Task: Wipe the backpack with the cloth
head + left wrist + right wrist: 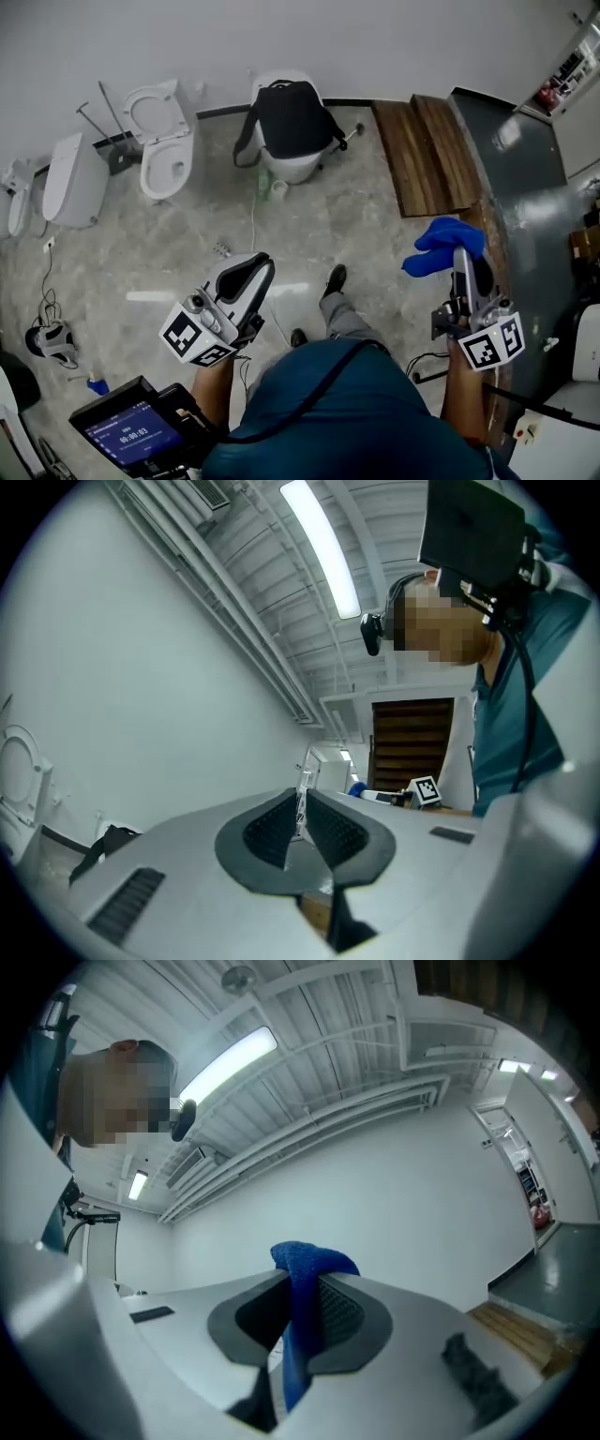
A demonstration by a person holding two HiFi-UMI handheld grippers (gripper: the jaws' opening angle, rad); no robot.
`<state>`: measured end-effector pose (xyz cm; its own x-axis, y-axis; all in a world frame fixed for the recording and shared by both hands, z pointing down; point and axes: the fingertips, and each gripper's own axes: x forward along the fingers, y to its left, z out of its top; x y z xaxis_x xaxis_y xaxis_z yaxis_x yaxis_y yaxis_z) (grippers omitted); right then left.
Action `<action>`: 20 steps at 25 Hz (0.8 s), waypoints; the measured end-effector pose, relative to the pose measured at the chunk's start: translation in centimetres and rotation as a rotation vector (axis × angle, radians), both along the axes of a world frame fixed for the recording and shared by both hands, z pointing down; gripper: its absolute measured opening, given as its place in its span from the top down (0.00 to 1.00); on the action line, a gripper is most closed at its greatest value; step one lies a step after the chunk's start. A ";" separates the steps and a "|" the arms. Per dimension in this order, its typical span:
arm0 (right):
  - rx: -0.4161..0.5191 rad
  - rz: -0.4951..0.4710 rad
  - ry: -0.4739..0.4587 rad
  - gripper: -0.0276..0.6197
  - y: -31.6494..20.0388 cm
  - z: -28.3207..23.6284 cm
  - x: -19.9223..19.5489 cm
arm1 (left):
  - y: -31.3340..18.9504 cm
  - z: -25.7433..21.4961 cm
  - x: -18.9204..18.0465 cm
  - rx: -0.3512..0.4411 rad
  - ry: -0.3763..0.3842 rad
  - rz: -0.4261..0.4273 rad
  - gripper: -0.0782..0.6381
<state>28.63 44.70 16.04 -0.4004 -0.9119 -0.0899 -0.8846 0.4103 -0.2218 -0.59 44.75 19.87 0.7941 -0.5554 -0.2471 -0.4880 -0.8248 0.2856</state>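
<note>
A black backpack [289,119] sits on a white toilet [298,161] against the far wall in the head view, well ahead of both grippers. My right gripper [460,258] is raised at the right and shut on a blue cloth [443,244]; that cloth [302,1312] stands pinched between the jaws in the right gripper view. My left gripper [258,267] is held up at the centre left, jaws closed with nothing between them. In the left gripper view the backpack [105,844] shows small at lower left, past the gripper [301,810].
Another toilet with its lid up [165,141] and a white fixture [70,183] stand left of the backpack. Wooden boards [427,155] lie at the right. A small bottle [265,182], a cable and small items lie on the marble floor. A screen device [127,433] is at lower left.
</note>
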 end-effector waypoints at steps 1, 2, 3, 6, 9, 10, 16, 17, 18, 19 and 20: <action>-0.018 -0.015 0.000 0.89 -2.4 1.0 -0.3 | -1.7 0.7 0.0 -0.018 -0.010 -0.003 0.84; -0.034 -0.032 -0.004 0.89 -4.9 1.9 -0.6 | -3.5 1.4 0.1 -0.035 -0.025 -0.006 0.84; -0.049 -0.050 -0.011 0.89 -7.4 2.9 -0.8 | -5.4 1.9 0.1 -0.050 -0.041 -0.013 0.84; -0.084 -0.101 -0.025 0.89 -15.3 5.4 -0.6 | -11.6 3.4 0.5 -0.098 -0.069 -0.057 0.84; -0.106 -0.162 -0.024 0.89 -23.4 7.0 -0.6 | -18.0 4.0 0.9 -0.127 -0.067 -0.108 0.84; -0.111 -0.190 -0.021 0.89 -26.1 7.4 -0.9 | -19.9 4.1 0.8 -0.129 -0.067 -0.129 0.84; -0.156 -0.309 0.002 0.89 -40.6 9.7 -4.6 | -29.6 4.5 -0.6 -0.126 -0.058 -0.261 0.84; -0.162 -0.320 -0.001 0.89 -42.7 10.1 -5.6 | -31.1 4.6 -1.3 -0.117 -0.070 -0.282 0.84; -0.169 -0.325 -0.003 0.89 -44.8 10.6 -6.5 | -32.7 4.8 -2.1 -0.109 -0.083 -0.302 0.84; -0.176 -0.327 -0.002 0.89 -46.9 11.1 -7.4 | -34.5 5.1 -2.9 -0.103 -0.088 -0.318 0.84; -0.185 -0.326 0.000 0.89 -48.9 11.9 -8.3 | -36.3 5.3 -3.7 -0.099 -0.081 -0.328 0.84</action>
<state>20.37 -4.25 27.91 -0.6724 -0.7374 0.0641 -0.7140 0.6234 -0.3188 -4.29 8.47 25.17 0.5839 -0.8026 -0.1223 -0.7471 -0.5901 0.3059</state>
